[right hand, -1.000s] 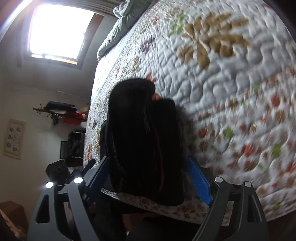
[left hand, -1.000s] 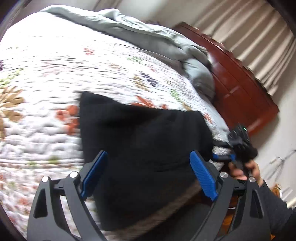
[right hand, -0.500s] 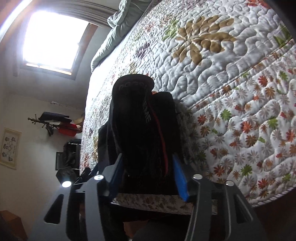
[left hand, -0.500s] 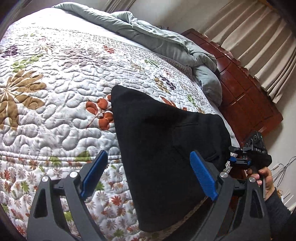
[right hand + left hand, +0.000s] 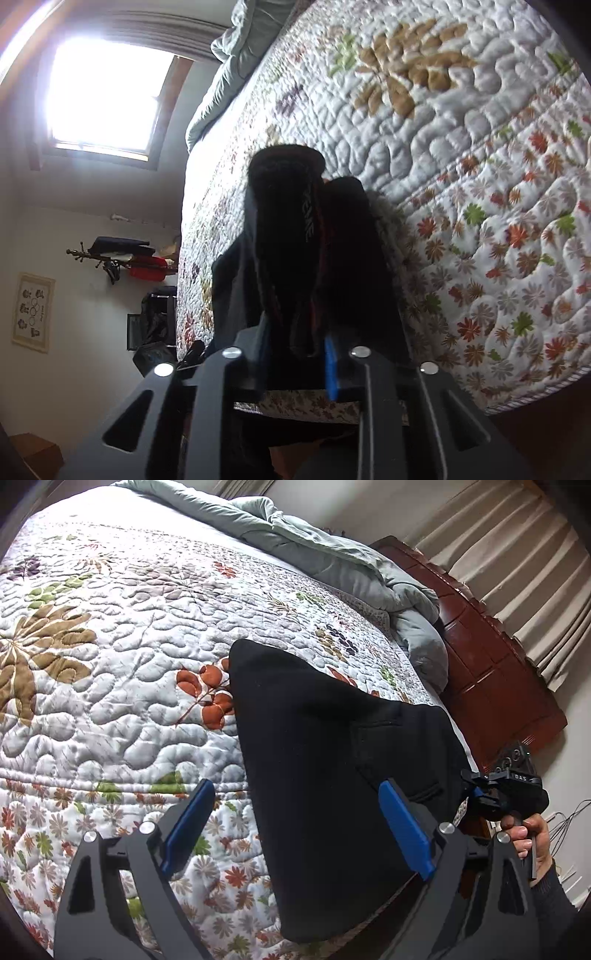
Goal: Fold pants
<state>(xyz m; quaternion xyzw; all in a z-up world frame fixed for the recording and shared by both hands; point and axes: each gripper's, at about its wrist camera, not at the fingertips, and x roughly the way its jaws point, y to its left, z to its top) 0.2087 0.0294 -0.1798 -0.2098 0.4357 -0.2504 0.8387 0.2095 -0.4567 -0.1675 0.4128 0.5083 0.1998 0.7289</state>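
Note:
The black pants (image 5: pixel 332 760) lie folded on the flowered quilt (image 5: pixel 110 686), their near end hanging over the bed's edge. My left gripper (image 5: pixel 295 830) is open and empty, its blue pads either side of the pants' near part, above it. My right gripper (image 5: pixel 295 362) is shut on the pants (image 5: pixel 295 240) at their bunched waist end, where grey lettering and a red stripe show. The right gripper also shows in the left wrist view (image 5: pixel 506 786), at the pants' right edge.
A grey-green duvet (image 5: pixel 332 557) is heaped at the far end of the bed by the red-brown wooden headboard (image 5: pixel 491 672). Curtains (image 5: pixel 517 554) hang behind. In the right wrist view a bright window (image 5: pixel 107 96) and a coat rack (image 5: pixel 122 258) are on the wall.
My right gripper has closed from open onto the bunched end of the pants. My left gripper has pulled back and stayed open; the pants now lie flatter on the quilt.

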